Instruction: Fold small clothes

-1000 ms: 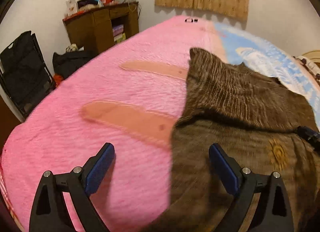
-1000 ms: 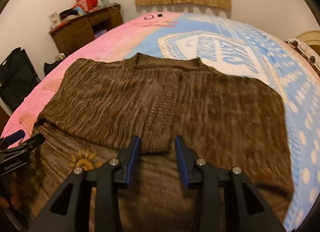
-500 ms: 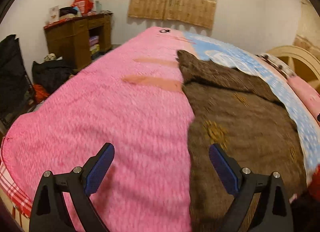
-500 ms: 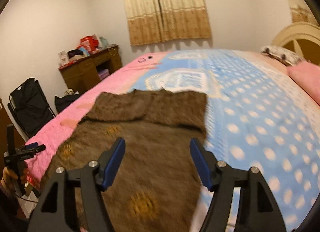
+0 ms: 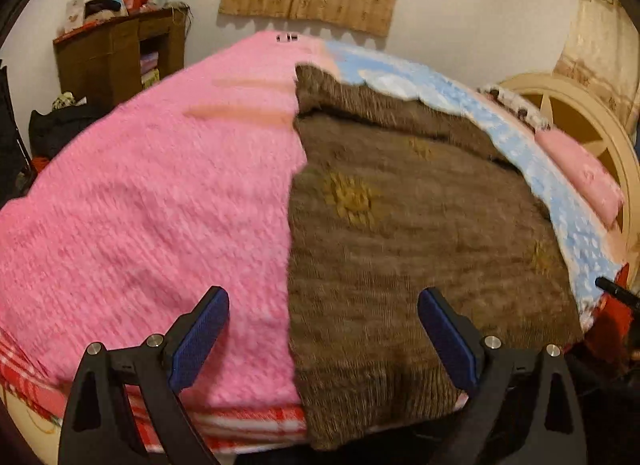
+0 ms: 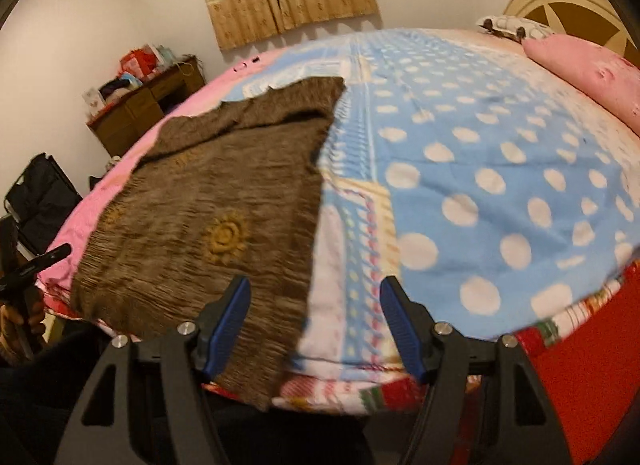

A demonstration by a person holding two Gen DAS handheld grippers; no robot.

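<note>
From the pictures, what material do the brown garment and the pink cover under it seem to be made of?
The brown garment looks like a knitted fabric, perhaps wool or acrylic: fine ribbed lines run across it, the surface is matte, and mustard sun motifs are worked into it. The pink cover looks like soft plush or fleece, with a fuzzy, ridged pile. Motion blur leaves the exact fibres open.

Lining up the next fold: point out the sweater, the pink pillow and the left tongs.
sweater (image 6: 224,201), right wrist view, on the knit body above the sun motif.
pink pillow (image 6: 592,69), right wrist view, on its top face.
left tongs (image 5: 323,335), left wrist view, midway between the blue tips.
</note>
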